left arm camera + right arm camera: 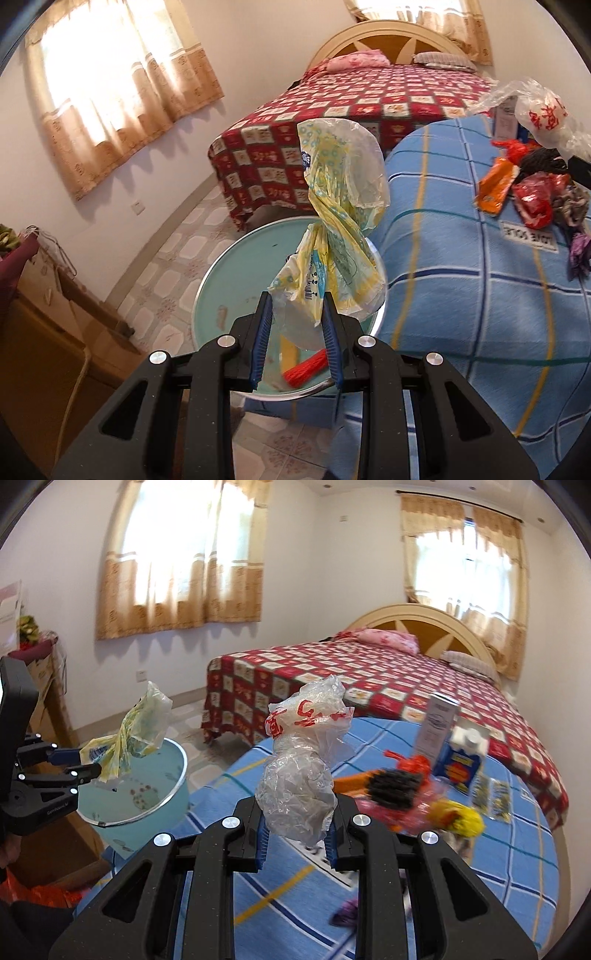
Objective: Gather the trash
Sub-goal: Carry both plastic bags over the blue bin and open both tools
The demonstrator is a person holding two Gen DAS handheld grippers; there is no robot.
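Above round bin [236, 273]: crinkled yellow wrapper [340, 206]

walls [332, 554]: white | windows [181, 554]: two, sunlit behind tan curtains [110, 92] | floor [177, 258]: patterned tiles | bed [369, 686]: red checked cover, arched wooden headboard [424, 624], two pillows [354, 61]

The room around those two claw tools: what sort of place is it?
Most likely a home bedroom: a made bed with pillows and a curved headboard, and curtained windows.
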